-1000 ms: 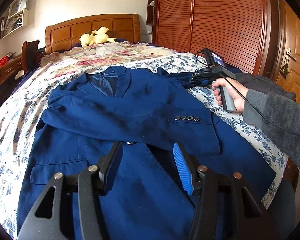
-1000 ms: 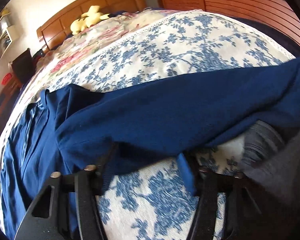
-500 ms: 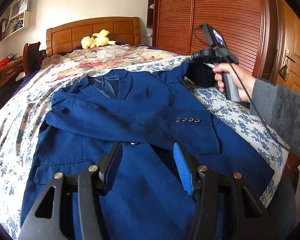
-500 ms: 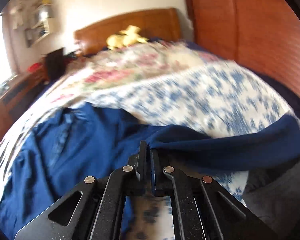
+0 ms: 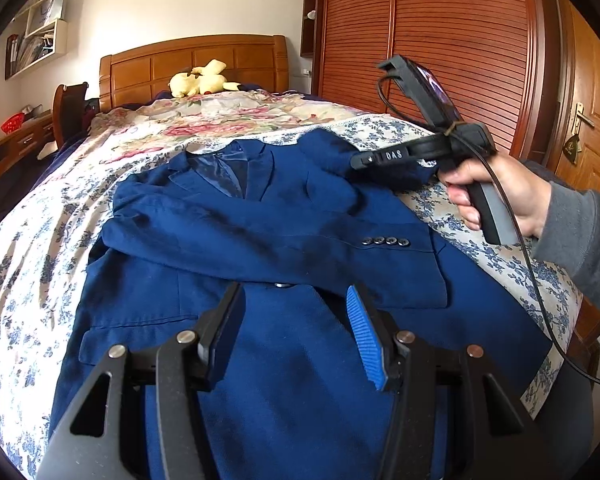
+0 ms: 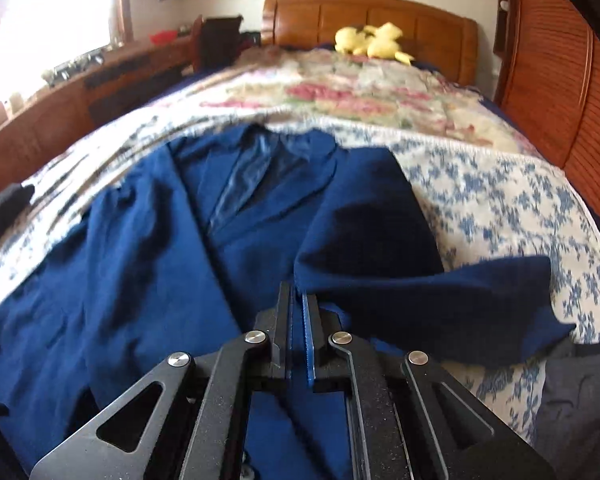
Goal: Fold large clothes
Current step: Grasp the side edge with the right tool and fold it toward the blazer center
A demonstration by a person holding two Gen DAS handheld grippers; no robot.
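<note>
A navy blue suit jacket [image 5: 228,248] lies front up on the bed, one sleeve folded across its chest, with several cuff buttons [image 5: 386,241] showing. My left gripper [image 5: 296,316] is open and empty, low over the jacket's lower front. My right gripper [image 6: 296,300] is shut on the jacket's other sleeve [image 6: 380,256] and holds it lifted over the right shoulder; it also shows in the left wrist view [image 5: 356,160], held in a hand. The jacket fills the right wrist view [image 6: 140,260].
The bed has a blue-flowered cover [image 5: 20,280] and a pink floral quilt [image 5: 220,116]. A yellow plush toy [image 5: 200,82] lies by the wooden headboard [image 5: 196,60]. A slatted wardrobe [image 5: 440,40] and door stand on the right. A dark garment [image 6: 580,400] lies at the bed's right edge.
My right gripper shut on the sleeve, lifted it off the bed's right side and carried it up and inward over the jacket. My left gripper stayed open in place.
</note>
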